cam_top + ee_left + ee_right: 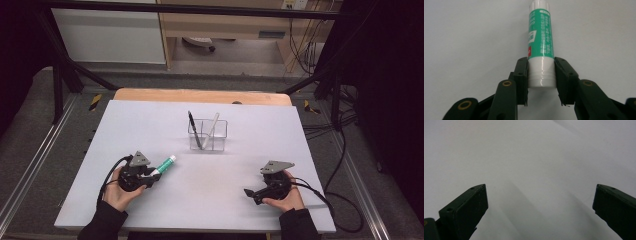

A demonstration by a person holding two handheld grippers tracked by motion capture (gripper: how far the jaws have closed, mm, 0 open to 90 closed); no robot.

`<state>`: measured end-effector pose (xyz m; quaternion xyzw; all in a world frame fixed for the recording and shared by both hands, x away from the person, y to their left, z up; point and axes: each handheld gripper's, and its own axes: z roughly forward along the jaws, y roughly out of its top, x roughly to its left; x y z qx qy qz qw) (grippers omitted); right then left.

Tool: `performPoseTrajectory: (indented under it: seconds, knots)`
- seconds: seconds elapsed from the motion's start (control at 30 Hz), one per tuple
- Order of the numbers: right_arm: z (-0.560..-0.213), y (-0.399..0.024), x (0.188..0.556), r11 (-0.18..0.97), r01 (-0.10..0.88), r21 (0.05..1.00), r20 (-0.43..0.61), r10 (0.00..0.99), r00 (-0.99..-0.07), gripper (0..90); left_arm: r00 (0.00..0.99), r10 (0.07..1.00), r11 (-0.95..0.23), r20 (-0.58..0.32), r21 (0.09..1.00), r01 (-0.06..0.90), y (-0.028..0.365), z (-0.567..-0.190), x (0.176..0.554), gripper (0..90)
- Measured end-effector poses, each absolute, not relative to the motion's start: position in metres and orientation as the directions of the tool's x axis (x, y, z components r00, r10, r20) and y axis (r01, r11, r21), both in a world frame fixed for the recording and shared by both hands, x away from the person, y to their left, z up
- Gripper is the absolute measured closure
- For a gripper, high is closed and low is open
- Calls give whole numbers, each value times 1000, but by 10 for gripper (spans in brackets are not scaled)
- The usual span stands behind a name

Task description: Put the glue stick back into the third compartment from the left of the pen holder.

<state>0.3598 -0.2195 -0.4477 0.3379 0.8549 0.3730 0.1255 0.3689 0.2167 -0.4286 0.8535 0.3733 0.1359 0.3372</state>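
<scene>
A green-and-white glue stick (541,47) is clamped at its white base between the two black jaws of my left gripper (541,75). In the high view the same glue stick (164,164) points up and to the right from the left gripper (150,175), at the table's front left. My right gripper (248,193) rests at the front right, pointing left. Its jaws stand wide apart over bare white tabletop in the right gripper view (539,202), with nothing between them.
A clear plastic holder (208,135) stands mid-table with a black pen (194,129) and a white pen (212,129) leaning in it. The white table sheet (150,120) ends at a wooden edge at the back. Cables trail off the right side.
</scene>
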Motion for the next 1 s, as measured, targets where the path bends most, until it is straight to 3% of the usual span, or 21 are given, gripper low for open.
performPoseTrajectory:
  seconds: [0.63, 1.0]
  knots:
    - [-424, -169, 358, 636, 341, 692, -123, 570, -813, 11, 798, 603, -610, 2, 646, 459, 158, -416, 370, 645]
    - [-410, -135, 361, 742, 228, 631, -230, 459, -858, 21, 840, 543, -662, 7, 619, 423, 134, -405, 376, 645]
